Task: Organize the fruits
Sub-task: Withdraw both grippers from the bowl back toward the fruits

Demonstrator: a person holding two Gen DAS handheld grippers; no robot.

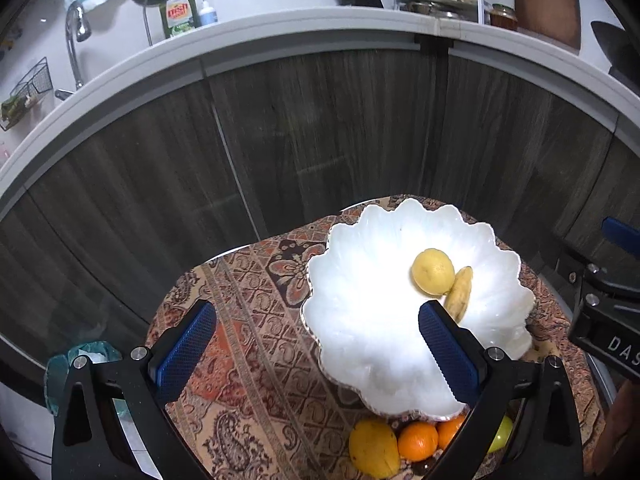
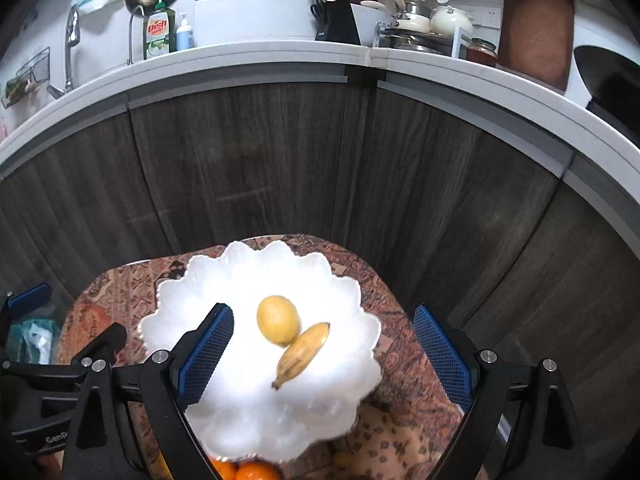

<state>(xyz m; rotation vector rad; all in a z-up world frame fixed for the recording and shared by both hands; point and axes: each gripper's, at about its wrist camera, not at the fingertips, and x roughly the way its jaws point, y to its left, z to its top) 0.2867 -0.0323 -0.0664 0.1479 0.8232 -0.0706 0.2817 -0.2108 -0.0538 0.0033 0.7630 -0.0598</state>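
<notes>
Partly done, by the look of it. Two fruits already in the white scalloped bowl (image 2: 256, 412): lemon (image 2: 277, 320) and small banana (image 2: 302, 354), touching, lying right of the bowl's centre. Still outside, on the patterned worktop (image 1: 248, 320) just beside the bowl's near rim: large yellow fruit (image 1: 374, 448), two oranges (image 1: 418, 440), and something yellow-green (image 1: 500, 434) half hidden behind a finger. Judged: at least four pieces left to move.

Left claw (image 1: 320, 354) wide open, nothing between the blue pads, poised over worktop and the bowl's left edge. Right claw (image 2: 324, 354) likewise spread wide and empty, above the bowl, lemon and banana showing between its fingers but apart from them.

Lemon smooth, pale yellow, rounded. Banana short, yellow-brown with dark speckling, stem end toward the camera. Bowl interior overexposed; fine detail lost.
</notes>
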